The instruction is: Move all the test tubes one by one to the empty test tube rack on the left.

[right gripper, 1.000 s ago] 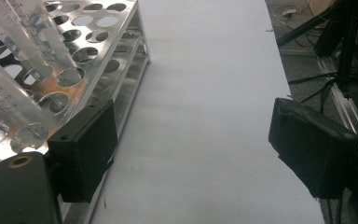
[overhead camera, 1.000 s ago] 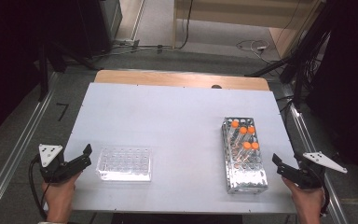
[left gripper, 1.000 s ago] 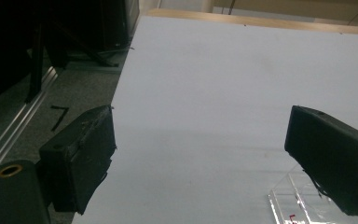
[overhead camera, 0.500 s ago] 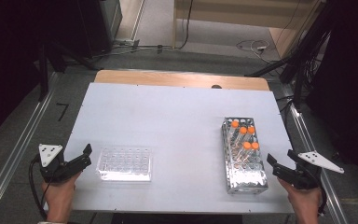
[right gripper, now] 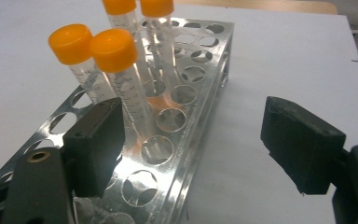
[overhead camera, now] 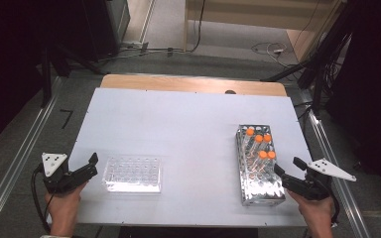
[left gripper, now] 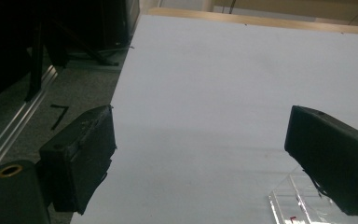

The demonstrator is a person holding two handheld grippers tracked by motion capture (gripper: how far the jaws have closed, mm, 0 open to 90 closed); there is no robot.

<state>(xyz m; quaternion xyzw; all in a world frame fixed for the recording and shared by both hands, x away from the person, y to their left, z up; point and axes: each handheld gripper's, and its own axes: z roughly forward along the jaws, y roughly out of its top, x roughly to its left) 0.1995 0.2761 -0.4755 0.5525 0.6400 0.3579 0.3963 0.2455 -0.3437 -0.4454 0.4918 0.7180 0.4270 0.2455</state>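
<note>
A shiny metal tube rack (overhead camera: 259, 179) stands on the right of the white table (overhead camera: 188, 124). It holds several clear tubes with orange caps (overhead camera: 259, 144) in its far half. My right gripper (overhead camera: 287, 166) is open just right of the rack's near end. In the right gripper view the rack (right gripper: 177, 126) lies between and under the open jaws (right gripper: 198, 140), with the capped tubes (right gripper: 114, 65) just beyond the left jaw. A clear well plate (overhead camera: 132, 174) lies near the front left. My left gripper (overhead camera: 92, 165) is open just left of it, holding nothing.
In the left gripper view (left gripper: 200, 158) a corner of the well plate (left gripper: 303, 207) shows by the right jaw, with bare table ahead. Metal rails (overhead camera: 15, 163) run along both table sides. A wooden strip (overhead camera: 193, 84) borders the far edge. Cables lie on the floor beyond.
My right gripper has moved left, closer to the near end of the rack. The left gripper and the well plate have stayed put.
</note>
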